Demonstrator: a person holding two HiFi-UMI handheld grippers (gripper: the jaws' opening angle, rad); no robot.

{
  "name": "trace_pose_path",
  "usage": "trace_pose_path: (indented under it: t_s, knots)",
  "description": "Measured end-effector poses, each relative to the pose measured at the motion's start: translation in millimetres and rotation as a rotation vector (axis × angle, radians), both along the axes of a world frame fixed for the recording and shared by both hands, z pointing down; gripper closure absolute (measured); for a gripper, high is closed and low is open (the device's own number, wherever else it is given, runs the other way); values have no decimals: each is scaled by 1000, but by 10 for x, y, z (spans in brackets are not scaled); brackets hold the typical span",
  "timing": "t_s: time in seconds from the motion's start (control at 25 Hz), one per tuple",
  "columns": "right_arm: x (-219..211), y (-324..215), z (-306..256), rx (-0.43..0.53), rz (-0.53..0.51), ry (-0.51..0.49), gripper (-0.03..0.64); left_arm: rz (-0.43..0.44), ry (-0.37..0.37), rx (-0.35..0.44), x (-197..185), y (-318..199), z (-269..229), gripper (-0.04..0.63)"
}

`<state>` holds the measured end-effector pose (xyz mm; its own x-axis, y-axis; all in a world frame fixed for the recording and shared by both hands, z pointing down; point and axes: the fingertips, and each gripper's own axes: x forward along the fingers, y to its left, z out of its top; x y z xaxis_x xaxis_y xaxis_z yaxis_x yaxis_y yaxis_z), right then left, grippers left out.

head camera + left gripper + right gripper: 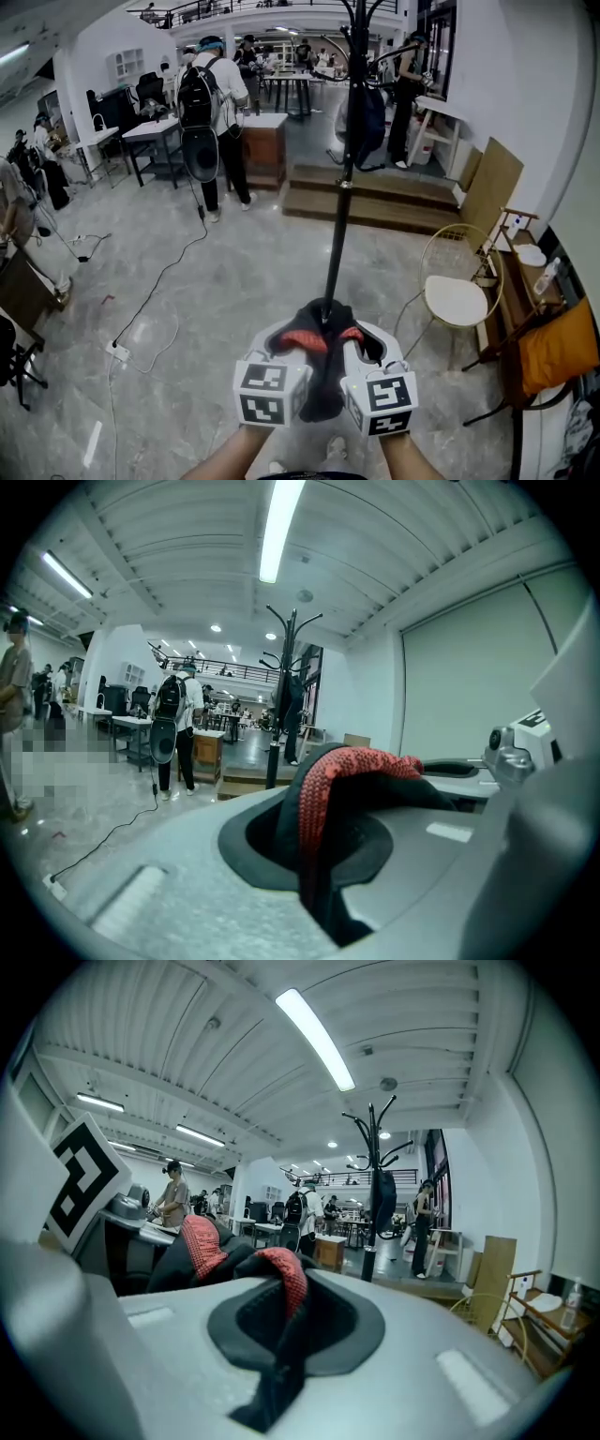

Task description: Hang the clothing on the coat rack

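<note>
A black garment with a red knit collar [320, 349] hangs bunched between my two grippers, low in the head view. My left gripper [292, 349] is shut on the red collar [323, 799], and black cloth drops down between its jaws. My right gripper [354, 353] is shut on another part of that collar [287, 1286]. The black coat rack [342, 159] rises straight ahead of both grippers, its pole foot hidden behind the garment. The rack's hooks [291, 630] show against the ceiling in the left gripper view and stand again, as the same hooks [377, 1131], in the right gripper view. A dark item [382, 1196] hangs on it.
A round white chair [457, 298] with a gold wire back stands right of the rack. An orange cushion [560, 347] and a wooden shelf lie at the far right. A cable [159, 281] runs over the grey floor at left. A person with a backpack [208, 103] stands by desks behind; low steps [375, 202] lie beyond the rack.
</note>
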<state>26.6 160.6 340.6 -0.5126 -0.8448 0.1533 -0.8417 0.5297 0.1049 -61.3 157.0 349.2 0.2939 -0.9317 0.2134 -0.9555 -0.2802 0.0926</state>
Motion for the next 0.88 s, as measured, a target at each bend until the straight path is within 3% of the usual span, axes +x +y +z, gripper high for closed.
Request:
trace_pose_path:
  t_s: [0.88]
  knots:
    - [882,-1134,-4,11,-78,-64,597,-91,-44,-15,785,-1068,9,578]
